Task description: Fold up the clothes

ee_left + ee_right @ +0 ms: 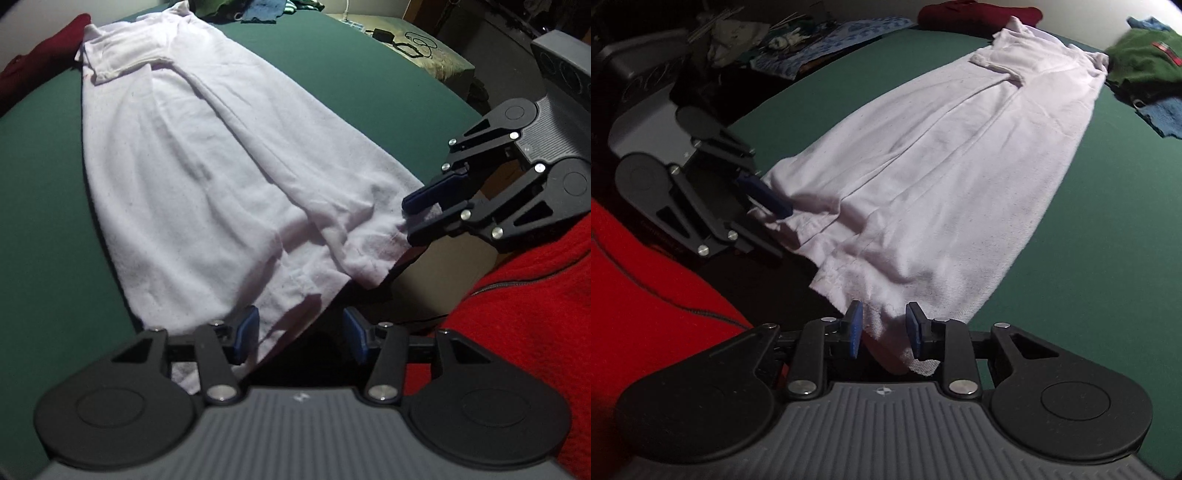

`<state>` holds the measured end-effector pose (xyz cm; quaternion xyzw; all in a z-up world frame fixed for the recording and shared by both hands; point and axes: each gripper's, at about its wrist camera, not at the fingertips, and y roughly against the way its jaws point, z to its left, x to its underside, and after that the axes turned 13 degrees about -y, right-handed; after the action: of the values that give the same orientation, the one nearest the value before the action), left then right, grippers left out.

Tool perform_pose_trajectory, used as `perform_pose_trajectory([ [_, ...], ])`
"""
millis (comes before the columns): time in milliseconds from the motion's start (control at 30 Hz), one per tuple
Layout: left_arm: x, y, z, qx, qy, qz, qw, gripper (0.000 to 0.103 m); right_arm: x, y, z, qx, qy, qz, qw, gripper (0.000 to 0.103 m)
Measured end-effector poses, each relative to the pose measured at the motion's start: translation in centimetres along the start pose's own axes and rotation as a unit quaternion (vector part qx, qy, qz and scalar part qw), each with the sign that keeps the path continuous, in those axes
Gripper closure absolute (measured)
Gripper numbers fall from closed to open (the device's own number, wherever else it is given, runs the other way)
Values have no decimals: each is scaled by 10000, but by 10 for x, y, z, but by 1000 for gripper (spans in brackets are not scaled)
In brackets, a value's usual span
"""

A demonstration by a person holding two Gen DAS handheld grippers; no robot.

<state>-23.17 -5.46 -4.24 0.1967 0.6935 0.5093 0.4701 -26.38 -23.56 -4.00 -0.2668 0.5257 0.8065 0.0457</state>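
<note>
A white shirt [207, 173] lies lengthwise on the green bed cover [44, 221], sides folded in, its hem toward me. It also shows in the right wrist view [942, 166]. My left gripper [301, 338] is open with the hem's left corner between its blue pads. My right gripper [884, 334] is open with the hem's other corner lying between its pads. In the left wrist view the right gripper [415, 218] sits at the hem's right corner. In the right wrist view the left gripper [768, 206] sits at the hem's left corner.
A dark red garment [979, 16] lies beyond the shirt's collar. A green garment [1145, 62] and a blue cloth [1167, 114] lie at the far right. My red sleeve [528, 314] is close by. Cables [413, 42] lie off the bed.
</note>
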Motion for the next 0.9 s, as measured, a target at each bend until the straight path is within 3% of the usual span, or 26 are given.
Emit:
perform_pose_trajectory([
  [267,-8,-7,-2,-44,-281,58,9996,51,7,-10,10,118,598,-242,9978,65],
  [367,-8,-6,-2,-52,-296,76,9995,60,7,-11,13,261,638,-294,9972,85],
  [433,-7,-3,0,74,-206,88,9997,74,5,-10,12,204,505,-204,9983,98],
  [467,-6,-3,3,247,-102,117,9996,81,4,-9,12,161,409,-131,9989,99],
  [500,-4,-4,5,470,20,199,9987,95,5,-8,12,125,354,-59,9993,100],
  [533,-2,-6,7,692,142,280,9971,98,5,-8,12,88,299,12,9995,100],
  [567,0,-9,8,855,225,359,9954,98,6,-7,11,47,226,85,9997,100],
  [667,6,-17,1,786,103,544,9954,98,6,-12,3,-191,-227,472,9984,102],
  [700,5,-15,1,753,106,508,9958,99,6,-9,2,-215,-277,395,9986,102],
  [767,2,-13,4,675,73,414,9968,89,7,-1,1,-277,-380,220,9987,99],
  [833,0,-11,7,597,40,321,9977,54,5,13,-4,-286,-611,-116,9977,97],
  [900,-3,-9,10,519,6,227,9984,47,2,19,-11,-30,-884,-343,9955,87],
])
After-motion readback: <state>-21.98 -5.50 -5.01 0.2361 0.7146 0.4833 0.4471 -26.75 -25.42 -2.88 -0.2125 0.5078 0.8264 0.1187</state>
